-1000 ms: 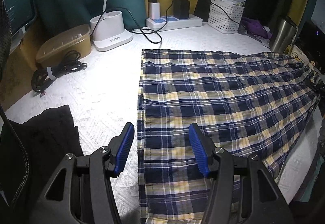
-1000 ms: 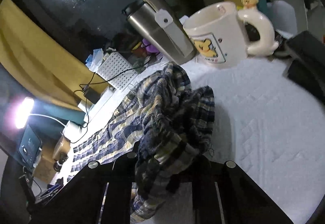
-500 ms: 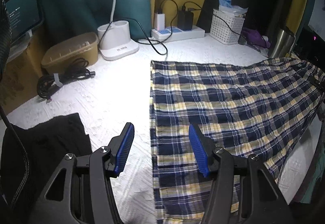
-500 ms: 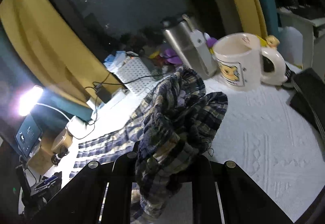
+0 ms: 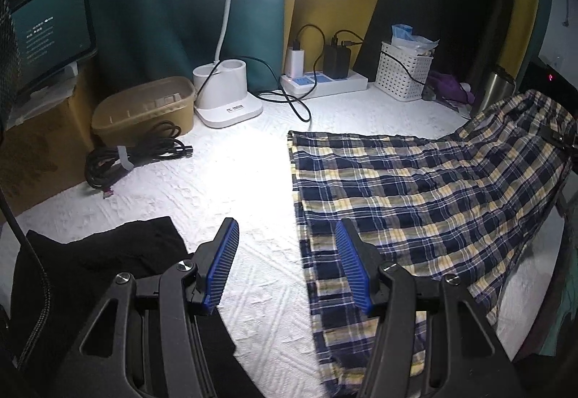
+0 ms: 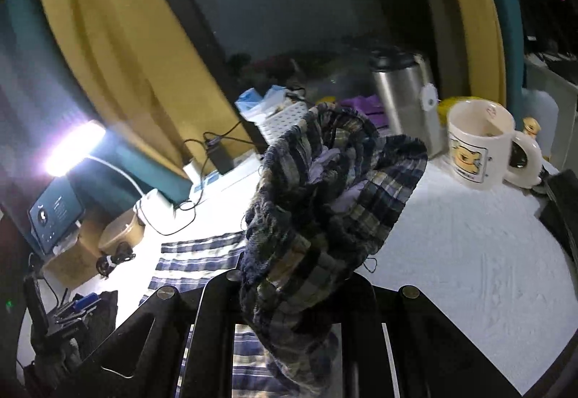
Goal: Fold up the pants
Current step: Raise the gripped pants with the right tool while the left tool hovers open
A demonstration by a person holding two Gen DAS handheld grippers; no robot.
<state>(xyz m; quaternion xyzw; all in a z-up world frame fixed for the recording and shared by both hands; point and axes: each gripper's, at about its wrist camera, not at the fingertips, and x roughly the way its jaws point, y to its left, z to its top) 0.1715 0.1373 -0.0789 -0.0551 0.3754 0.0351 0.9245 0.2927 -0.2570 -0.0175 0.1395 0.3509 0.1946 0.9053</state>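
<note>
The navy and yellow plaid pants [image 5: 415, 188] lie spread on the white textured table cover [image 5: 231, 181], with their right end lifted off the table. My left gripper [image 5: 287, 268] is open and empty, hovering over the near left hem of the pants; its right blue pad [image 5: 352, 268] is above the fabric. My right gripper [image 6: 289, 293] is shut on the bunched waistband end of the pants [image 6: 325, 203] and holds it up above the table. Its fingertips are hidden by the fabric.
A black garment [image 5: 94, 264] lies at the near left. A coiled black cable [image 5: 133, 156], tan box [image 5: 144, 112], white lamp base [image 5: 227, 98], power strip [image 5: 325, 82] and white basket [image 5: 404, 74] line the back. A steel tumbler [image 6: 404, 102] and cream mug [image 6: 480, 145] stand at the right.
My right gripper has lifted the waistband end higher off the table. My left gripper has drawn back and left, so the pants hem now sits further right in its view.
</note>
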